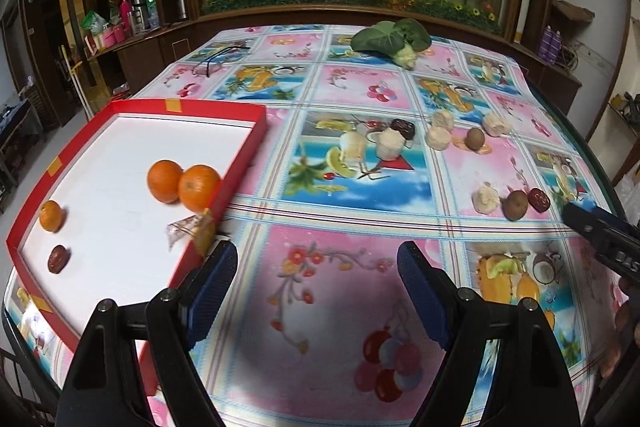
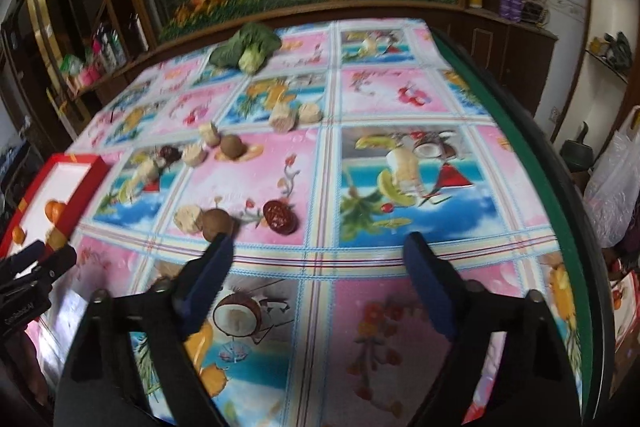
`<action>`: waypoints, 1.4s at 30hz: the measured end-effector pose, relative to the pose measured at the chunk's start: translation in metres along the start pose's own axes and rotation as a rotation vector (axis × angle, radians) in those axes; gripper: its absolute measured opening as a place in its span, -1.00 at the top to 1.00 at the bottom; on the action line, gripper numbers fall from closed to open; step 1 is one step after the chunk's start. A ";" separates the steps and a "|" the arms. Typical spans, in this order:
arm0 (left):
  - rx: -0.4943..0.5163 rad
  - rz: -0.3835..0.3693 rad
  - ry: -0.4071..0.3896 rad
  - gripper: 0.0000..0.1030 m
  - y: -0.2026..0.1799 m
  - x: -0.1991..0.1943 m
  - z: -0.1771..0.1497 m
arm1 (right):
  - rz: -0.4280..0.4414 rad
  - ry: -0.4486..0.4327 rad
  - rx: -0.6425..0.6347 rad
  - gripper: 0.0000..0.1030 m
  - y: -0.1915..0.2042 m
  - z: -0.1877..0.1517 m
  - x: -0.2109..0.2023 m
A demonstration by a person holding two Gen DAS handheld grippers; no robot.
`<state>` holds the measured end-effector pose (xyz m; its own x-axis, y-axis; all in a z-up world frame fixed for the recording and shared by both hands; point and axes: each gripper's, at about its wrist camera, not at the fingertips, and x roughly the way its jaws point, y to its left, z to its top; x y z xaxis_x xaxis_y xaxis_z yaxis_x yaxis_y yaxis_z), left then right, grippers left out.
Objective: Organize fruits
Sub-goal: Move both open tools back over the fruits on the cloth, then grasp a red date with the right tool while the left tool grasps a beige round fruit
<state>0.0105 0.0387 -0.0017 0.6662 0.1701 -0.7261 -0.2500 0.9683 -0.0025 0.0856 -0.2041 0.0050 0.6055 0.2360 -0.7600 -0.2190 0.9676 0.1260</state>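
Dates are split: one red date [image 2: 280,217] lies just ahead of the right claw [image 2: 318,251], slightly left, long axis crosswise; jaws gape, nothing held. Left claw [image 1: 316,259] is empty beside the tray [image 1: 240,163].

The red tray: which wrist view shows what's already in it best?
The left wrist view: the red tray fills its left side, showing three oranges and one dark red fruit. The right wrist view catches only a blurred corner at its left edge.
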 end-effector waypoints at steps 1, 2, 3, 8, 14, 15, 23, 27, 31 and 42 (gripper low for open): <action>0.003 -0.005 0.001 -0.59 -0.002 0.001 0.000 | 0.001 0.011 -0.011 -0.47 0.002 0.001 0.003; 0.006 -0.009 0.004 -0.59 -0.003 0.002 0.000 | -0.001 0.020 -0.026 -0.45 0.004 0.003 0.007; 0.011 -0.016 0.007 -0.59 -0.005 0.003 0.000 | -0.001 0.026 -0.044 -0.44 0.006 0.005 0.010; 0.030 -0.037 0.015 -0.59 -0.016 0.008 0.002 | 0.002 0.060 -0.112 -0.20 0.019 0.017 0.029; 0.064 -0.060 0.019 -0.59 -0.033 0.017 0.007 | -0.018 0.092 -0.167 0.61 0.026 0.020 0.048; 0.067 -0.064 0.023 -0.59 -0.036 0.019 0.008 | -0.014 0.090 -0.168 0.61 0.026 0.019 0.048; 0.129 -0.131 0.062 -0.58 -0.077 0.045 0.018 | 0.029 0.080 -0.119 0.62 0.015 0.020 0.047; 0.137 -0.146 0.086 -0.58 -0.089 0.055 0.023 | 0.042 0.078 -0.099 0.62 0.010 0.021 0.047; 0.137 -0.154 0.088 -0.58 -0.100 0.060 0.028 | 0.049 0.075 -0.089 0.62 0.007 0.023 0.046; 0.147 -0.113 0.061 0.61 -0.108 0.063 0.036 | 0.056 0.069 -0.086 0.61 0.006 0.023 0.045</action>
<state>0.1052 -0.0482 -0.0226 0.6390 0.0518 -0.7674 -0.0677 0.9976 0.0110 0.1288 -0.1859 -0.0139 0.5371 0.2803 -0.7956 -0.3178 0.9409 0.1169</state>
